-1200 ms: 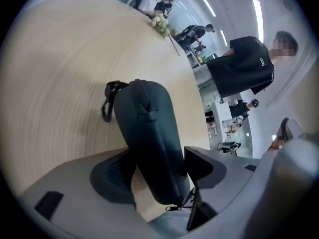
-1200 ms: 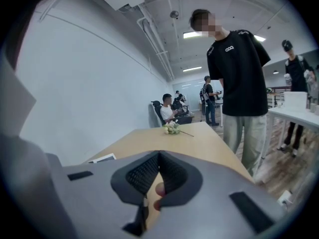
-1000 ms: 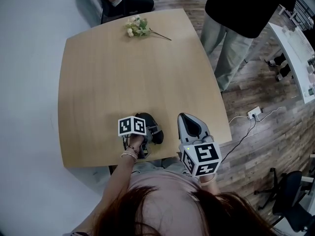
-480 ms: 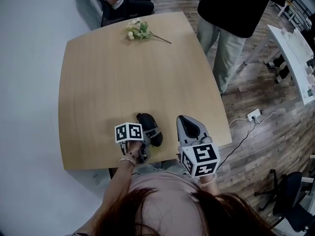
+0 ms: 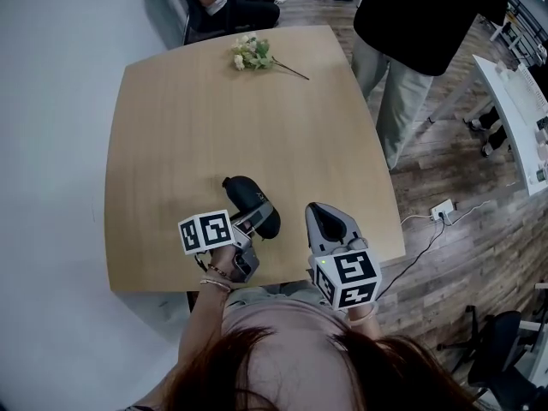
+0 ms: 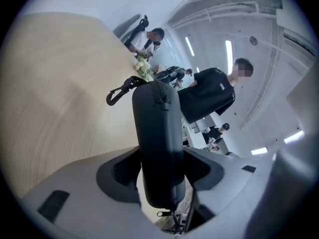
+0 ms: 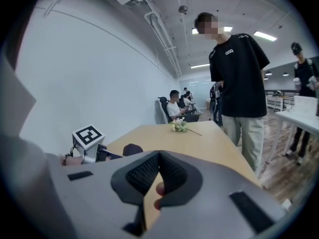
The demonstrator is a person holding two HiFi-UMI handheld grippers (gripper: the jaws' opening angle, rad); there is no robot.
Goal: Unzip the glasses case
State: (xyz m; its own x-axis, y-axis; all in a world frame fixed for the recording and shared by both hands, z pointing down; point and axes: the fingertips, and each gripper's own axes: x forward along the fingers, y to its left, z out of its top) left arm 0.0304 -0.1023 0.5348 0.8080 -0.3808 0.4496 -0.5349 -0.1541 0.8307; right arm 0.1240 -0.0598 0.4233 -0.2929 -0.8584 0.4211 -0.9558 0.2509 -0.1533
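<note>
Clamps the black glasses case [image 5: 244, 193] by its sides in the left gripper [image 6: 160, 169], jaws just narrowed onto it. Holds the case, shut, out over the wooden counter [image 5: 214, 118] near the front edge, clip [image 6: 117, 93] at the far end, zip pull [image 6: 164, 214] dangling at the near end. Poises the right gripper [image 7: 158, 158] just to the right, jaws pressed together on nothing. By the far edge, a sprig of flowers [image 5: 253, 52].
</note>
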